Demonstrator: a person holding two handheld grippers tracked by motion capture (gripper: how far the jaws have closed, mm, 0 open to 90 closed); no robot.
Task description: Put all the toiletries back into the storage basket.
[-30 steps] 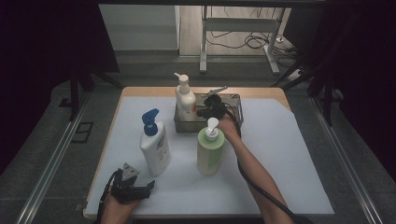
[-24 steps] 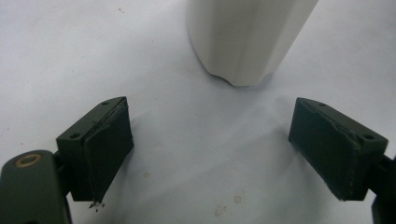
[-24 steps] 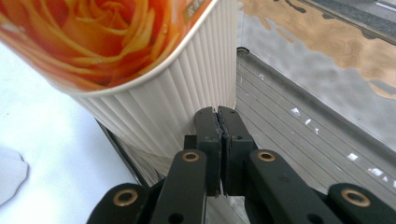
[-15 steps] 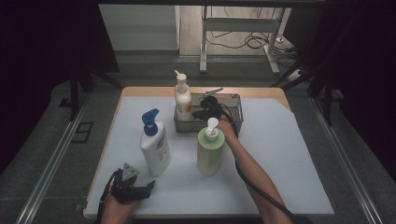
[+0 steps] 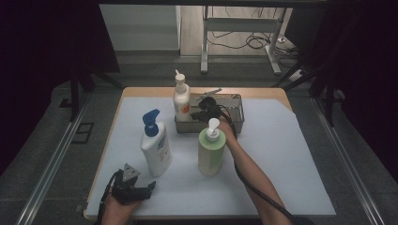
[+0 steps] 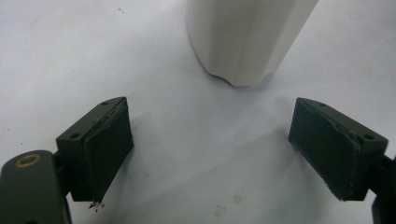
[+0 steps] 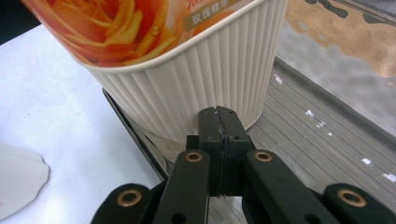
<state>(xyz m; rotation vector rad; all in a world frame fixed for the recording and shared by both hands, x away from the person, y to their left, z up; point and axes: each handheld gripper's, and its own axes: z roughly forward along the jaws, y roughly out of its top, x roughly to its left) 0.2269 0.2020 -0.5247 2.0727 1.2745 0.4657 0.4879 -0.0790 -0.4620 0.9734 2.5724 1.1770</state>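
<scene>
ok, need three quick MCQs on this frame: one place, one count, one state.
1. Where does the orange-label bottle stand?
A. in the metal tray
B. beside the left claw
C. on the floor

2. How many pump bottles are on the table?
A. two
B. three
C. four

3. The right claw is:
A. wide open
B. gripping the green bottle
C. shut with nothing between its jaws

Key: 1 A, the ribbed base sits on the tray floor; 2 B, orange-label, blue-pump and green; 3 C, the pads meet.
</scene>
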